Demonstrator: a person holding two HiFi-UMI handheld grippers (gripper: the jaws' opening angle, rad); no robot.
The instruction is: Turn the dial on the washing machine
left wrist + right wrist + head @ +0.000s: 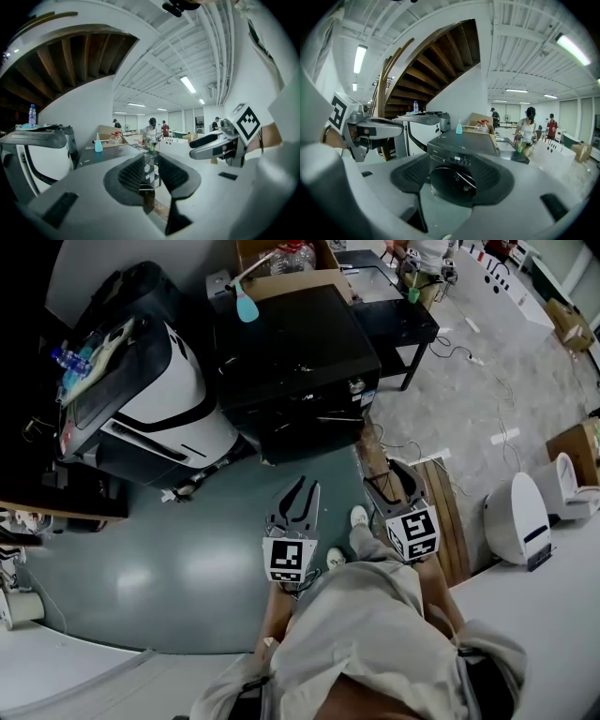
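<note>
As two grippers [300,495] [394,482] hang (jaws apart), one black washing machine [295,352]

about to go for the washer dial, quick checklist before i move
1. Right claw open and empty: ok.
2. Left claw open and empty: ok.
3. Right claw aimed at the washing machine: ok, its front shows between the jaws.
4. A claw at the dial: not ok, both hang short of the machine, over the floor.
5. Dial's setting readable: cannot tell, too small in the head view.
</note>
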